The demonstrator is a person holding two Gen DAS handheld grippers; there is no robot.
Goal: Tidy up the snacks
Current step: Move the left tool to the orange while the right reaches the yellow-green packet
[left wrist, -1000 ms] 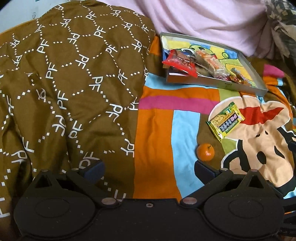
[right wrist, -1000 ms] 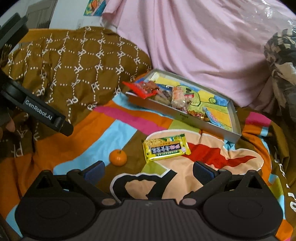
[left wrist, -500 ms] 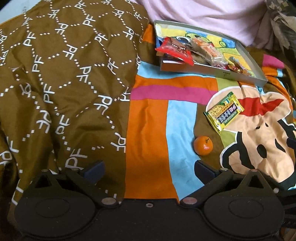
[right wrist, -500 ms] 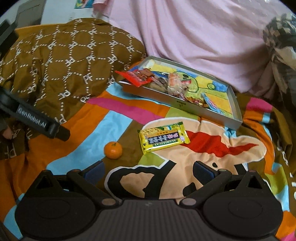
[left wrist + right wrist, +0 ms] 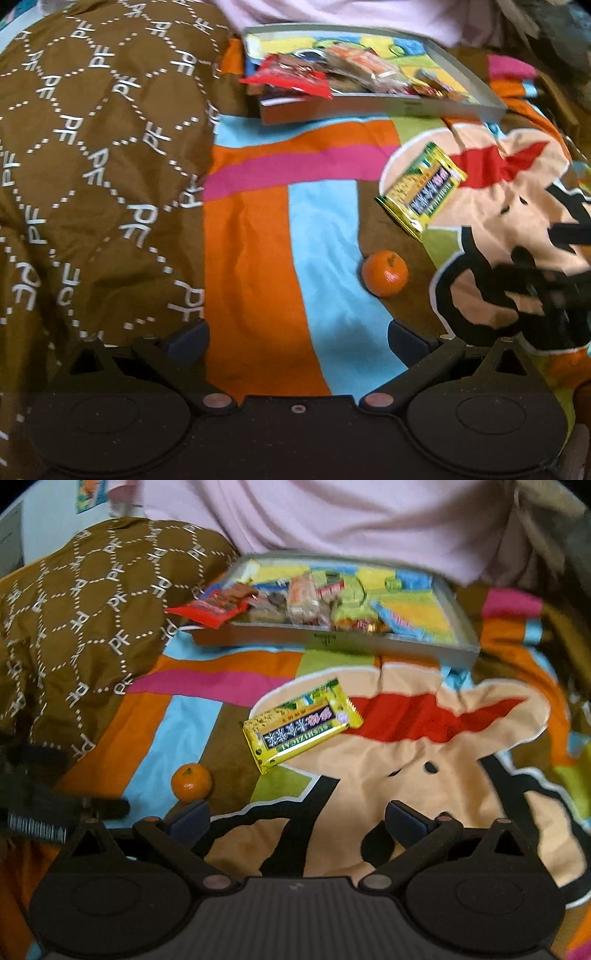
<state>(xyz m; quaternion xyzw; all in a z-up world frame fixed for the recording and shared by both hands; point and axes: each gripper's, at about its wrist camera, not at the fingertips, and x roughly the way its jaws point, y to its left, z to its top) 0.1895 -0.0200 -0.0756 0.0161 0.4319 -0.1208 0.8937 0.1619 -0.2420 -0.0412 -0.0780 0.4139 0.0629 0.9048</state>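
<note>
- Both my grippers hover low over the bedspread (image 5: 424,768), nothing in either one.
- Left gripper (image 5: 297,336): fingers spread wide, pointing over the blue and orange stripes, with the small orange (image 5: 385,273) just ahead and to the right of its right finger.
- Right gripper (image 5: 297,818): also wide apart, empty; in its view the orange (image 5: 191,781) sits just past its left fingertip, apparently not touching.
- The yellow snack packet (image 5: 301,725) lies flat and loose on the cartoon print, between the orange and the tray (image 5: 332,640).
- My read: the loose packet or the orange goes in next. For the packet, I'd come down flat, straddle its narrow width and pinch gently, since the soft cover will give under it.
- The orange may roll on the fabric, so I'd centre the fingers on it before squeezing.
- The tray sits at the far edge of the bedspread, against the pink bedding (image 5: 332,520).
- Inside it: a pile of wrapped snacks bunched toward its left end, a red packet (image 5: 207,607) hanging over the near left corner; the right end shows bare printed floor.
</note>
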